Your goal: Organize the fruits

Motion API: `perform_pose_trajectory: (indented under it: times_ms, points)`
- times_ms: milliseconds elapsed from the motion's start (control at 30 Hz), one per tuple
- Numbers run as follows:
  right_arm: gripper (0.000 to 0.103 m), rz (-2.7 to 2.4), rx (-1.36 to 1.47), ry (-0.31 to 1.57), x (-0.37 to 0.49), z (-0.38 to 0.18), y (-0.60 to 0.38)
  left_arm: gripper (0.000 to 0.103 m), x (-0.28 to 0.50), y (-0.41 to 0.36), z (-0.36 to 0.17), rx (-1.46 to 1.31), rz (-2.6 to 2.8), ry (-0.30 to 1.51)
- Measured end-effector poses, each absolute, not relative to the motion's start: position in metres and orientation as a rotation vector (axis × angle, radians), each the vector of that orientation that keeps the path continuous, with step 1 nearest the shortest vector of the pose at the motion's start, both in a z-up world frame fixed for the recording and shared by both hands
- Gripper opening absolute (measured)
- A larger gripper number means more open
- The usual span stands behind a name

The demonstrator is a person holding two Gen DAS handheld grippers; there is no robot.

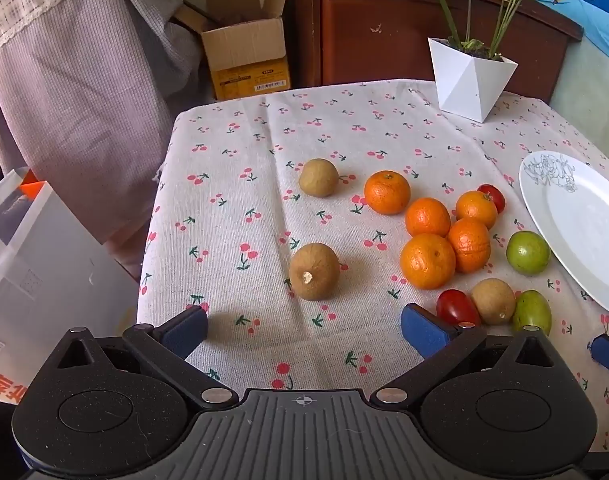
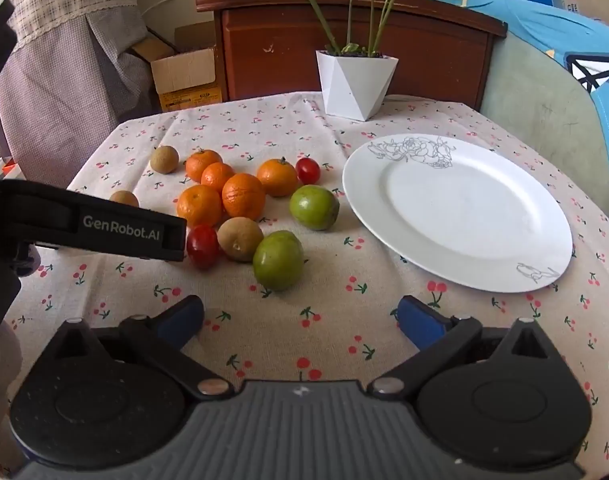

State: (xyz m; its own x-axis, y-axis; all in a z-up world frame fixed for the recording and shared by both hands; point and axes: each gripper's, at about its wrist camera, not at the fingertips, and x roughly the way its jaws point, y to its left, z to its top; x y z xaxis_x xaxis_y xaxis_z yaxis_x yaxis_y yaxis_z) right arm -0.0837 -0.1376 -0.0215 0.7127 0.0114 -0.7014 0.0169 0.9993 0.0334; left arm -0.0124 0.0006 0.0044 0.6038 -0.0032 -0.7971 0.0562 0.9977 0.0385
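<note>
Step in hand: we judged the sorting had not begun; every fruit lay on the table (image 2: 384, 344) and the white plate (image 2: 464, 216) held nothing.
Left gripper (image 1: 304, 330): we held its blue pads spread wide with nothing between them, low over the near edge of the table, aimed at the nearer brown fruit (image 1: 314, 266).
Right gripper (image 2: 300, 322): we kept it spread and empty too, low at the near edge, with the nearer green fruit (image 2: 278, 260) just ahead.
Oranges (image 2: 224, 188): five sat bunched toward the left half of the table, several touching.
Other fruit: a red tomato (image 2: 202, 246) and a brown fruit (image 2: 240, 239) lay just in front of the oranges; a second green fruit (image 2: 314, 207) lay near the plate's left rim; two more brown fruits sat apart toward the left edge.
Plate: it stood on the right half of the table, in front of the white planter (image 2: 356, 84) at the far edge.
Next move, as we judged: bring the right gripper forward around the nearer green fruit, close gently since it would roll, then carry it to the plate.
</note>
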Motion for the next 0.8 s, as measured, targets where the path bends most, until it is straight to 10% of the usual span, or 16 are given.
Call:
perform_pose_trajectory:
  times_ms: [800]
  points:
    - [0.102,-0.178,0.175,0.876,-0.076,0.012,-0.156,0.103,-0.030,0.014,0.032,0.068,-0.003,0.956]
